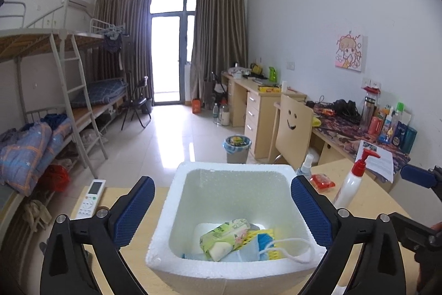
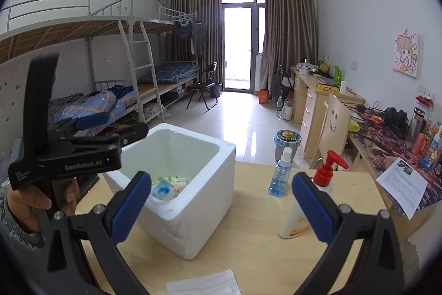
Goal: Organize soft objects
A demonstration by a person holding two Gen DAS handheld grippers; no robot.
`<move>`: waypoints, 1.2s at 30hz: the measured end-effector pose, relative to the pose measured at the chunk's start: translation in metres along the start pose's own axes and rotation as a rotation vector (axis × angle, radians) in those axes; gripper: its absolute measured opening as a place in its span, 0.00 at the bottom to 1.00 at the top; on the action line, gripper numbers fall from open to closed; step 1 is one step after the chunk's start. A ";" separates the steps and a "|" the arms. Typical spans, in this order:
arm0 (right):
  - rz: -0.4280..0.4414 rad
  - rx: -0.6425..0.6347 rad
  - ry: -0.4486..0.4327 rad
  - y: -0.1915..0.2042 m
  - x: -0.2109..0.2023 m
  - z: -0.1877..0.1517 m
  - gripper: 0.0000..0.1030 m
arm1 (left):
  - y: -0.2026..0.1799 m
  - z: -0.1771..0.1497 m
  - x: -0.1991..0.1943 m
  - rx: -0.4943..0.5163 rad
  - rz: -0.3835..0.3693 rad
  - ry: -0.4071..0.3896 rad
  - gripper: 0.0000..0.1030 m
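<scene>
A white foam box (image 1: 176, 212) stands on the wooden table. Inside lie a green floral tissue pack (image 1: 225, 238), a yellow and blue cloth item (image 1: 262, 239) and a light blue face mask (image 1: 246, 255) with a white ear loop. My left gripper (image 1: 222, 184) hangs open above the box, its blue pads on either side of the opening, holding nothing. The right wrist view shows it over the box's left rim, held by a hand (image 2: 36, 201). My right gripper (image 2: 221, 180) is open and empty, near the box's right front corner (image 2: 193, 212).
A red packet (image 1: 322, 181), a red-pump lotion bottle (image 2: 309, 201) and a blue spray bottle (image 2: 281, 173) stand right of the box. A remote (image 1: 91, 198) lies at the left table edge. White paper (image 2: 204, 284) lies near the front. Behind are a chair, desks and bunk beds.
</scene>
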State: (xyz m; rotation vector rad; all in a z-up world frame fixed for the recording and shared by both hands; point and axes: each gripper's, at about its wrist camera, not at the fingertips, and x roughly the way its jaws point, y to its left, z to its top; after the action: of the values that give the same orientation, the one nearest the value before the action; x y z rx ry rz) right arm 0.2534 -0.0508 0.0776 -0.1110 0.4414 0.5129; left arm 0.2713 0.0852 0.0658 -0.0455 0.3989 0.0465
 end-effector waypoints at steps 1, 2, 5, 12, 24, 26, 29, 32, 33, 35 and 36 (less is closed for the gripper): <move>0.001 0.000 -0.003 0.000 -0.002 0.000 1.00 | -0.001 0.001 -0.004 0.002 0.002 -0.009 0.99; 0.002 -0.001 -0.007 0.000 -0.004 0.000 1.00 | -0.001 0.002 -0.009 0.006 0.005 -0.019 0.99; -0.001 -0.004 -0.018 0.002 -0.013 -0.002 1.00 | -0.002 0.003 -0.024 0.003 -0.011 -0.032 0.99; 0.002 -0.004 -0.046 0.009 -0.035 0.000 1.00 | -0.011 0.003 -0.063 0.027 -0.009 -0.094 0.99; -0.007 -0.019 -0.103 0.027 -0.091 -0.014 1.00 | -0.026 -0.010 -0.132 0.072 -0.012 -0.163 0.99; -0.011 -0.020 -0.114 0.030 -0.103 -0.018 1.00 | -0.030 -0.013 -0.143 0.082 -0.015 -0.171 0.99; -0.018 -0.022 -0.124 0.033 -0.116 -0.023 1.00 | -0.033 -0.018 -0.158 0.079 -0.027 -0.181 0.99; -0.021 -0.027 -0.133 0.036 -0.129 -0.028 1.00 | -0.039 -0.024 -0.173 0.087 -0.036 -0.190 0.99; -0.023 -0.028 -0.137 0.037 -0.133 -0.030 1.00 | -0.041 -0.026 -0.178 0.092 -0.037 -0.194 0.99; -0.029 -0.030 -0.145 0.039 -0.141 -0.035 1.00 | -0.045 -0.030 -0.187 0.091 -0.044 -0.199 0.99; -0.030 -0.030 -0.149 0.040 -0.145 -0.038 1.00 | -0.046 -0.031 -0.190 0.091 -0.044 -0.202 0.99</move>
State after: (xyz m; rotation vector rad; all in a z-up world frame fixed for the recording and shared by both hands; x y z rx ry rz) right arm 0.1059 -0.0896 0.1068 -0.1069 0.2858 0.4943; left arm 0.0865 0.0306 0.1128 0.0400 0.1978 -0.0110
